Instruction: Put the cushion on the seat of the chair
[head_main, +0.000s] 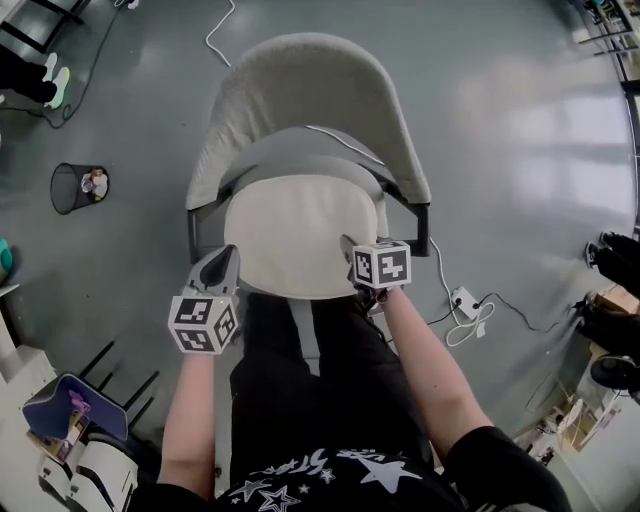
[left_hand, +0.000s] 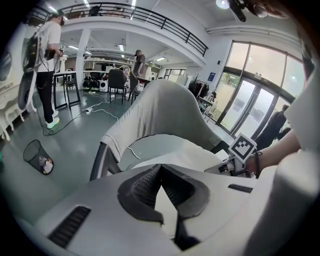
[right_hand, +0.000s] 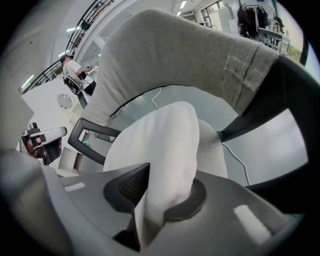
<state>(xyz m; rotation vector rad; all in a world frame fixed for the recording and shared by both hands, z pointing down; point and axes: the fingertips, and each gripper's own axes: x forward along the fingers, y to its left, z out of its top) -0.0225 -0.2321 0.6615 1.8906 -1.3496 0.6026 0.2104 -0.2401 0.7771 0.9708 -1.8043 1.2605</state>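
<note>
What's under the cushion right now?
The chair's grey seat: only a strip shows beside the cushion. The rest of the seat is covered, and whether the cushion rests on it yet cannot be told.

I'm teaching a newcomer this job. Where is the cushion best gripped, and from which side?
Pinch the cushion at its front rim near the two corners, coming from the open front of the chair. It is soft and flat, so its rim bunches between jaws, as in the right hand-held gripper. The wraparound backrest closes off the other sides.
</note>
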